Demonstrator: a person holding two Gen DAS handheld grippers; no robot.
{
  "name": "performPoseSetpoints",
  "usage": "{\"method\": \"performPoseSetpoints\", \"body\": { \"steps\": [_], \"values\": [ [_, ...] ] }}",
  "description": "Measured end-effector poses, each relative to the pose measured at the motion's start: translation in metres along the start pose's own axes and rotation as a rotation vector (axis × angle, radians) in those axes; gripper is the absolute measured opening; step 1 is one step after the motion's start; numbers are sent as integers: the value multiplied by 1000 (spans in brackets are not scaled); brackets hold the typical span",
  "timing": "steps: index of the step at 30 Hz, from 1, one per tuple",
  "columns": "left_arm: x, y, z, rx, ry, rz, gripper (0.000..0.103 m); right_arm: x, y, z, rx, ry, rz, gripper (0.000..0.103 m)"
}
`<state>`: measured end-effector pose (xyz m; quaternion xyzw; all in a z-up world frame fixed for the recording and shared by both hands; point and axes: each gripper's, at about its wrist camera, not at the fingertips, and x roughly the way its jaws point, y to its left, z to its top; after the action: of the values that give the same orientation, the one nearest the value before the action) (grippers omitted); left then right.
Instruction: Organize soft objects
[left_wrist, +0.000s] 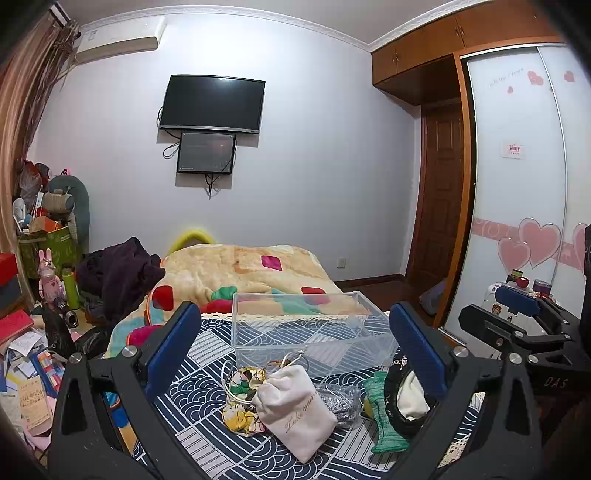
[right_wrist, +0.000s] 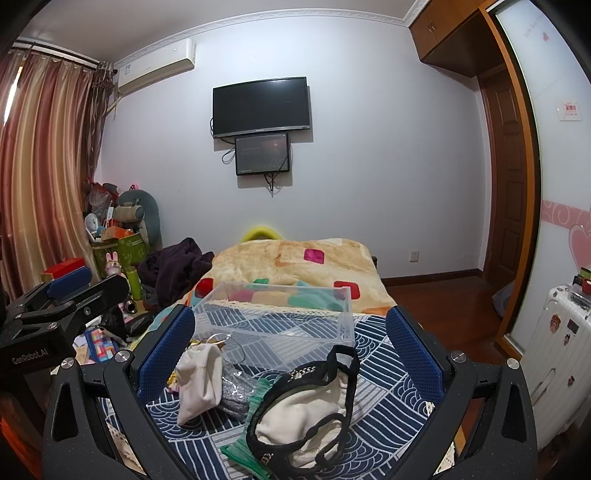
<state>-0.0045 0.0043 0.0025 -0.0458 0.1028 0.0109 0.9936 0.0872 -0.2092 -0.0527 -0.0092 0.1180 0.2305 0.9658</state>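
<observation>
Both hand-held grippers open: left hand-held gripper (left_wrist: 295, 354) over white drawstring cloth pouch (left_wrist: 293, 406), right hand-held gripper (right_wrist: 291, 358) over cream cloth with black lace trim (right_wrist: 306, 410). Pile on bed, just before empty clear plastic box (left_wrist: 299, 328). Risk: trim snags green knit piece (right_wrist: 243, 443), drags extras; thin box may slide.

Both tools share a build: the left gripper (left_wrist: 293, 341) carries matte black arms, silver screw heads and blue textured pads (left_wrist: 173, 341). The right gripper (right_wrist: 291, 349) matches it. White "GenRobot.AI" lettering marks the left gripper's body.
</observation>
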Motion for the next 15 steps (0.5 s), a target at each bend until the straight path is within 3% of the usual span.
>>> {"method": "performPoseSetpoints", "body": {
  "steps": [15],
  "values": [
    [1, -3, -1, 0, 0, -3, 103, 0, 0, -1, 2, -2, 3, 103]
  ]
}}
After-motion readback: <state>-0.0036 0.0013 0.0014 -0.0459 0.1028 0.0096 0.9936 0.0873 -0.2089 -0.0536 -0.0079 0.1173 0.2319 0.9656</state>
